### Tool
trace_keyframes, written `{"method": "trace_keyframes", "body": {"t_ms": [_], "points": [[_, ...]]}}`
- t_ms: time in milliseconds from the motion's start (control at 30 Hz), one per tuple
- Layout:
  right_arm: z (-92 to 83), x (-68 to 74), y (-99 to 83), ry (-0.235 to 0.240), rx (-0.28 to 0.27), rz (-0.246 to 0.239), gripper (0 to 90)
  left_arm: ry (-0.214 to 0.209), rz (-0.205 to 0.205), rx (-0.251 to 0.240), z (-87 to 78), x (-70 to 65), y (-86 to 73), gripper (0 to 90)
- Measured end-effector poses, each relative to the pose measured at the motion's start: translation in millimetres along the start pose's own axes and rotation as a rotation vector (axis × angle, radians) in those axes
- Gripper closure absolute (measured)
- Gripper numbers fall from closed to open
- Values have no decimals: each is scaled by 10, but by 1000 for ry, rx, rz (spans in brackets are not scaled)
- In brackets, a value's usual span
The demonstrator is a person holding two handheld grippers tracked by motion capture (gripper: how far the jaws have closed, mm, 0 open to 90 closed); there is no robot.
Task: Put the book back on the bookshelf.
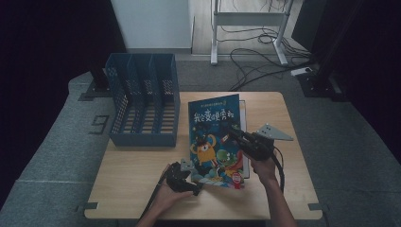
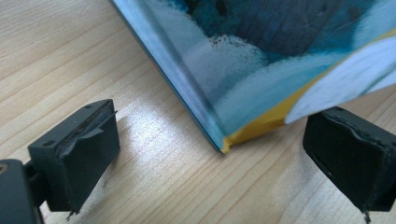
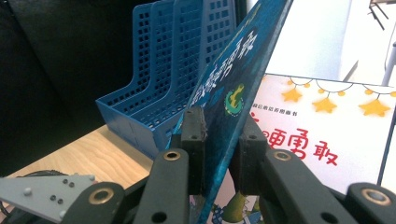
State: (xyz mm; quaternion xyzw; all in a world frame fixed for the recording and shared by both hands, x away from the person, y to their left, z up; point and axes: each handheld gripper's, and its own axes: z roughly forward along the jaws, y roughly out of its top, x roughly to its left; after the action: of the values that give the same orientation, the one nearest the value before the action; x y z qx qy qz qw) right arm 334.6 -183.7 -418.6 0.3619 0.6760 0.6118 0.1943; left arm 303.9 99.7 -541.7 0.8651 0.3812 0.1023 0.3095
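Observation:
A blue picture book [image 1: 213, 137] with cartoon monsters on its cover stands tilted up off the table. My right gripper [image 1: 232, 133] is shut on its right edge; in the right gripper view both pads [image 3: 194, 135] press the cover of the blue book [image 3: 243, 60]. My left gripper [image 1: 193, 185] is open at the book's near left corner. In the left gripper view that yellow-tipped corner [image 2: 229, 142] rests on the wood between the wide-apart jaws of the left gripper [image 2: 215, 144], touching neither pad. Under the blue book lies a second book [image 3: 322, 126], white with yellow stars.
A blue mesh file rack [image 1: 142, 101] with several slots stands at the table's far left, also close behind the book in the right gripper view [image 3: 159, 79]. The wooden table [image 1: 127, 175] has bare room at the near left. Cables and a desk frame [image 1: 246, 28] lie on the floor beyond.

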Motion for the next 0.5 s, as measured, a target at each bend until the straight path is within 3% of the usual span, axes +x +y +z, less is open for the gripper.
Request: {"method": "trace_keyframes", "body": {"t_ms": [167, 367, 500], "points": [[-2, 38, 5, 6, -3, -20, 766, -1, 8, 1, -5, -22, -10, 36], [-12, 39, 2, 9, -2, -24, 767, -48, -9, 9, -48, 15, -17, 46], [-17, 39, -3, 8, -6, -25, 766, -55, -11, 7, -59, 25, -26, 49]]}}
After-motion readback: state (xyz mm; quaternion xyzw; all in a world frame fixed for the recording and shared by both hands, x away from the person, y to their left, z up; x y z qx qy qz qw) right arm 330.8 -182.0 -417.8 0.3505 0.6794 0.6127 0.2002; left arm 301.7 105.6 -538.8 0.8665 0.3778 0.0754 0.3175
